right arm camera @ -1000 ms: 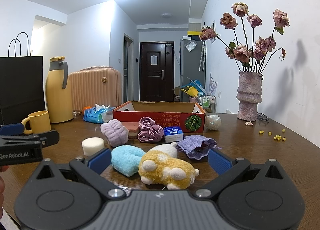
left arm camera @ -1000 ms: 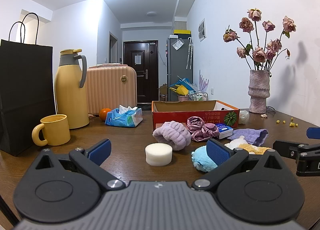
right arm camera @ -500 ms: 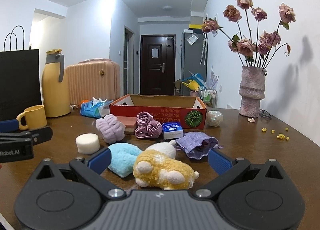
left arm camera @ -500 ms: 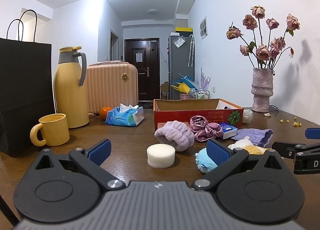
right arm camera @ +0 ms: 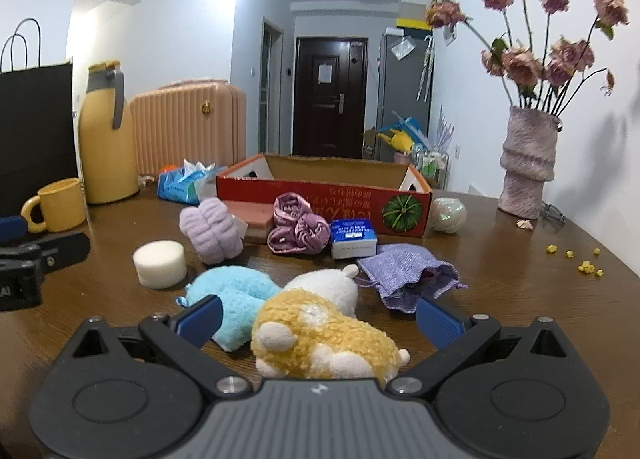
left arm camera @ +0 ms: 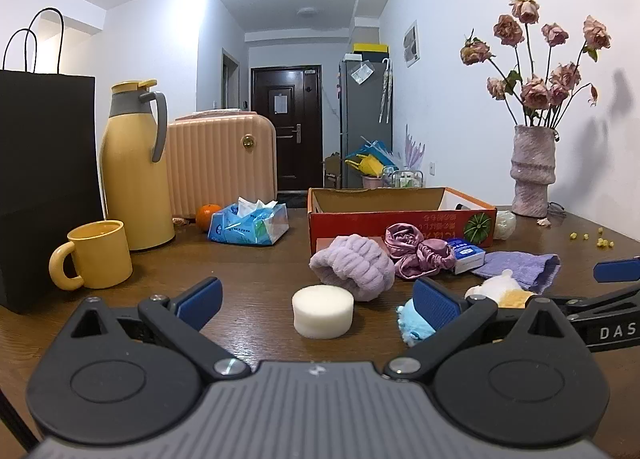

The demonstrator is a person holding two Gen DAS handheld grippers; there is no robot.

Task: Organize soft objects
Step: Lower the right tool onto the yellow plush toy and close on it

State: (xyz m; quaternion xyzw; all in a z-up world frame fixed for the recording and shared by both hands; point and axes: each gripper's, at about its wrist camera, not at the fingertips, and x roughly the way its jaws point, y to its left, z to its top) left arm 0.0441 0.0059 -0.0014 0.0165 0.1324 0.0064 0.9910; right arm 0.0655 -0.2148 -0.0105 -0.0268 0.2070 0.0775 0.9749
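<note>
Soft objects lie on the brown table before an open red cardboard box [right arm camera: 320, 185]. A yellow-and-white plush toy [right arm camera: 324, 335] sits between the open fingers of my right gripper [right arm camera: 318, 319]. Beside it lie a light blue fluffy piece [right arm camera: 236, 295], a white sponge disc [right arm camera: 160, 263], a lilac headband [right arm camera: 212, 229], a purple satin scrunchie [right arm camera: 296, 229] and a purple knit pouch [right arm camera: 404, 271]. My left gripper [left arm camera: 318, 301] is open and empty, with the sponge disc [left arm camera: 323, 311] just ahead between its fingers. The headband [left arm camera: 352, 263] lies beyond it.
A yellow mug [left arm camera: 96, 253], yellow thermos [left arm camera: 134, 171], black paper bag [left arm camera: 44, 179], tissue pack [left arm camera: 248, 221] and orange [left arm camera: 207, 215] stand at the left. A vase of dried roses [right arm camera: 528, 167] stands at the right. A small blue-and-white box [right arm camera: 353, 237] lies by the scrunchie.
My right gripper has moved forward, so the plush toy now sits between its fingers. My left gripper has edged closer to the sponge disc.
</note>
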